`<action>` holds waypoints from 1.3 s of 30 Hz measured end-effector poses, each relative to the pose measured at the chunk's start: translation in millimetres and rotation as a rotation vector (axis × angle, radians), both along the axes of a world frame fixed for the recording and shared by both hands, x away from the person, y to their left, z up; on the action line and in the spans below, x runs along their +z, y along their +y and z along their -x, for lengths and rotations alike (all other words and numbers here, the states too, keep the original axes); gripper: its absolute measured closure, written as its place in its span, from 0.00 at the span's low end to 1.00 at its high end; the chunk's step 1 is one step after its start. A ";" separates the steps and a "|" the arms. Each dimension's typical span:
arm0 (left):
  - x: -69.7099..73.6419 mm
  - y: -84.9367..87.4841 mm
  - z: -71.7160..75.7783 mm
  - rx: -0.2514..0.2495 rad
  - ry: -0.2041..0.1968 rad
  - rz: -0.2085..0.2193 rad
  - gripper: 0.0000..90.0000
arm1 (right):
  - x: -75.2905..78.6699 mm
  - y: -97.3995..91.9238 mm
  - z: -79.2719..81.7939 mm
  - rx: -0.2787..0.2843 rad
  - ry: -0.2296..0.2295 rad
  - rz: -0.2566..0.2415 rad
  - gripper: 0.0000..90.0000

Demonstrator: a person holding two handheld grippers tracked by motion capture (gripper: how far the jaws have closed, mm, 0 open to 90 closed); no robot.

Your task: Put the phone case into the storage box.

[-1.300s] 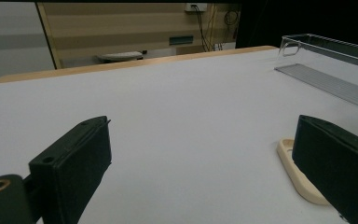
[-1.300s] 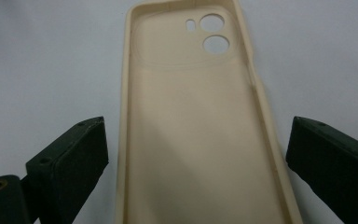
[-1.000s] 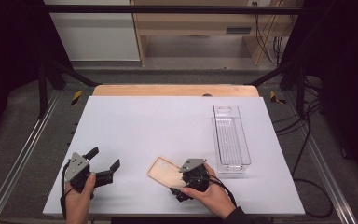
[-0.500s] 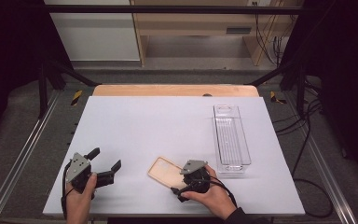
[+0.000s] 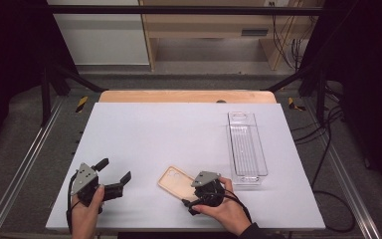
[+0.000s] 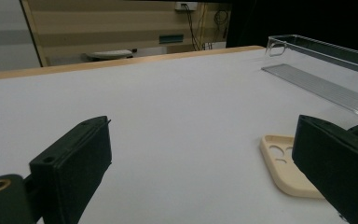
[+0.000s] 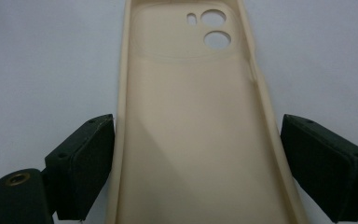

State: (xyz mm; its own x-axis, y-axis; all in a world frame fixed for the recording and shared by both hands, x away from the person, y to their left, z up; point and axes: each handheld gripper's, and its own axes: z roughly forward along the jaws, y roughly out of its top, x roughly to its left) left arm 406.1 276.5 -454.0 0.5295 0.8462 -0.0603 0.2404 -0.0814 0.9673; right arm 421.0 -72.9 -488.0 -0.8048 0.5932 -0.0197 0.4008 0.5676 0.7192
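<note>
The beige phone case lies flat on the white bench, hollow side up, near the front edge and a little right of the middle. The right claw sits at the case's near end, about five o'clock from the case's middle, with the case running away from it toward eleven o'clock. In the right gripper view the case passes lengthwise between the two black jaws: the left jaw is right against the case's long rim, touching or all but touching, while a sliver of bench shows between the right jaw and the other rim. The jaws have just been closing in on the case, but they stand wide apart and I cannot see a firm pinch. The camera holes are at the far end of the case, at twelve o'clock in that view.

The left claw rests at the front left of the bench, at about nine o'clock from the case and well apart from it, jaws spread wide with nothing between them.

A clear plastic tray stands at two o'clock from the case, long side running away from the person, its near end just beside the right hand. Nothing lies between the case and the tray.
</note>
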 end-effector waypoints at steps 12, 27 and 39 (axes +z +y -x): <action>11.4 -16.1 -1.0 -0.084 0.066 0.079 0.02 | 6.9 -5.1 0.6 -0.061 -0.155 -0.093 0.14; 53.8 -64.0 -21.7 -0.134 0.123 0.074 0.02 | 37.0 -5.9 -6.7 -0.111 -0.364 -0.230 0.14; 67.0 -92.0 -38.3 -0.158 0.185 0.058 0.04 | 45.0 -21.5 -6.5 -0.183 -0.432 -0.329 0.14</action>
